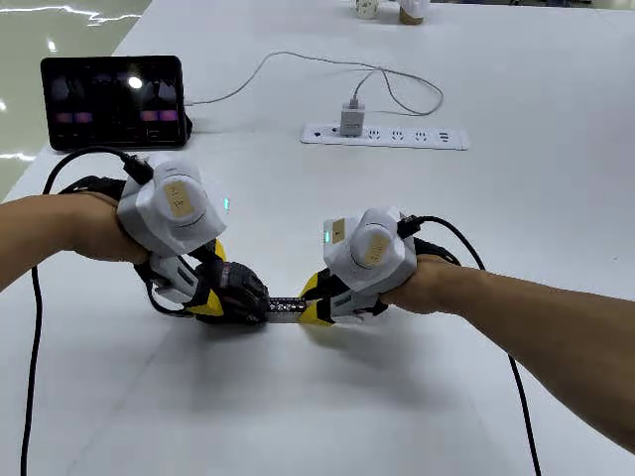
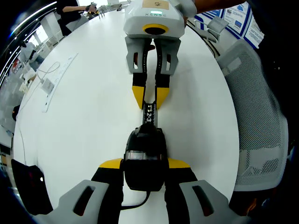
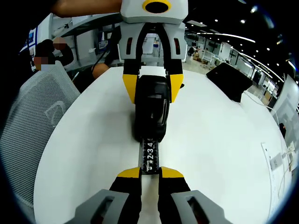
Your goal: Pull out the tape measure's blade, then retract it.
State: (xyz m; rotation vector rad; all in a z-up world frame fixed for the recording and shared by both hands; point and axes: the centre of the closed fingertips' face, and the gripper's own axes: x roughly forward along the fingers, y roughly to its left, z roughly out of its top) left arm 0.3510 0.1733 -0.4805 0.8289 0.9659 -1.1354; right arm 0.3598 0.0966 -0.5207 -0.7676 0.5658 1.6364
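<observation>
One tape measure (image 1: 241,291), black case, flat on the white table (image 1: 327,397), close to the near edge. Short length of blade (image 1: 286,309) out, low digits readable in both gripper views. Long axis left-right in the head view: case on the left, blade mouth facing right, blade straight and level just above the tabletop.

Left gripper (image 1: 223,297) closed around the case, yellow tips pressed to both flanks, case filling the gap between the jaws. Same grip seen head-on from the right gripper view.

Right gripper (image 1: 313,309) facing it nose to nose, jaws nearly together, pinched on the free end of the blade. Cannot tell the end hook, hidden between the tips. Grippers close, only the bare blade between them.

Further back: black tablet (image 1: 112,99) at the far left, white power strip (image 1: 385,135) with a charger (image 1: 352,119) plugged in and a cable looping off it. Mesh chair (image 2: 252,93) beside the table.
</observation>
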